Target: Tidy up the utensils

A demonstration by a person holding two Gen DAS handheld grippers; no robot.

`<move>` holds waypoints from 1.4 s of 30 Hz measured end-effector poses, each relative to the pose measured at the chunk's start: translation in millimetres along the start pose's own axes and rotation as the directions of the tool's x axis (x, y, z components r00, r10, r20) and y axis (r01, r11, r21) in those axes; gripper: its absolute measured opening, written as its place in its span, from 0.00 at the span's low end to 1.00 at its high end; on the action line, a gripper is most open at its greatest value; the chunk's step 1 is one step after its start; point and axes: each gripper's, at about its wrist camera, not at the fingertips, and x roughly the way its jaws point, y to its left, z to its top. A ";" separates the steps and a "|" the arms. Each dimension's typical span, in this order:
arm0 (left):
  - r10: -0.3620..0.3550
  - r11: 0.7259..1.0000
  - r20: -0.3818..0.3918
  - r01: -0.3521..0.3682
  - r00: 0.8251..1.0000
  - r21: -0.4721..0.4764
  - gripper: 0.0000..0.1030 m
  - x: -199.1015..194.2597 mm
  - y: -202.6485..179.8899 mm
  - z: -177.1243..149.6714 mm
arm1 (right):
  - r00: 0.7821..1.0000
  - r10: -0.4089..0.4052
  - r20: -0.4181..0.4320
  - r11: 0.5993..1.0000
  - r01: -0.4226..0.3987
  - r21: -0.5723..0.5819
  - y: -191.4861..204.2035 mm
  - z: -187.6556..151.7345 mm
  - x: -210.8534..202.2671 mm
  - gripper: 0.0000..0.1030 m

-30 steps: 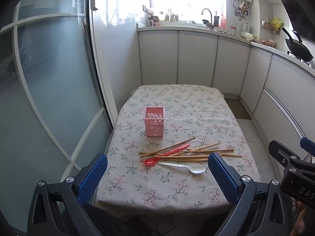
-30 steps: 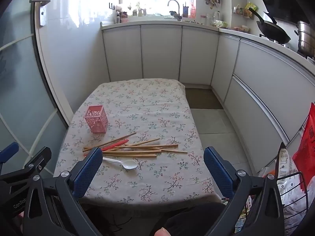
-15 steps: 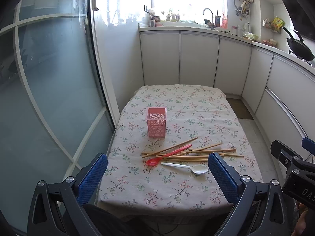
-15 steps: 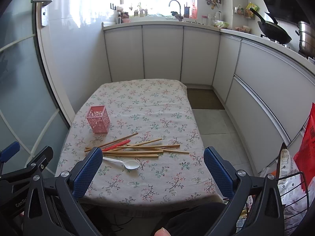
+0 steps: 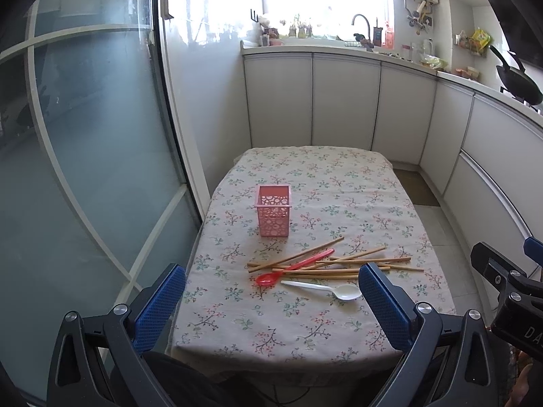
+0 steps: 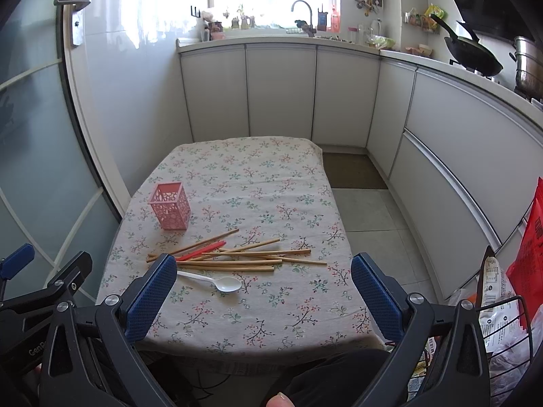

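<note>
I see a small kitchen with white cupboards (image 5: 342,101) along the back and a big glass door (image 5: 85,152) at 9 o'clock. In the middle stands a table (image 6: 237,318) with a flowery cloth on it.

On the cloth sits a pink holder (image 5: 273,215) with little holes in its sides. It stands upright, and I cannot see anything sticking out of it. Toward 5 o'clock from it lies a loose pile of wooden chopsticks (image 5: 339,264) — they cross over each other. A red spoon (image 5: 292,268) lies in the pile, with its bowl at the 7 o'clock end. A white spoon (image 5: 325,290) lies just in front of the pile, nearer to me, with its bowl pointing to 3 o'clock. The holder is near the pile but not touching it.

My left gripper (image 5: 271,302) hangs above the near edge of the table with its blue fingers (image 5: 159,305) spread wide, and nothing is between them. My right gripper (image 6: 264,291) is the same — wide apart and holding nothing. In the right view the chopsticks and white spoon show between its two fingers, farther away on the cloth.

At 3 o'clock in the right view there is a wire basket (image 6: 502,339) with bags in it. A black wok (image 6: 471,54) sits on the counter at 1 o'clock.
</note>
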 end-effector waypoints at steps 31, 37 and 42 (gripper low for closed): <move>0.010 1.000 0.004 -0.010 1.000 0.009 1.00 -1.1 2.8 -0.3 | 1.000 0.002 0.002 1.000 -0.002 0.001 6.0 3.9 -2.2 1.00; 0.014 1.000 0.004 -0.014 1.000 0.011 1.00 -0.5 1.9 -0.1 | 1.000 0.001 0.003 1.000 -0.001 0.001 5.9 3.5 -2.0 1.00; 0.017 1.000 0.004 -0.017 1.000 0.013 1.00 0.6 1.3 -0.3 | 1.000 0.000 0.004 1.000 0.000 0.004 5.5 4.5 -2.8 1.00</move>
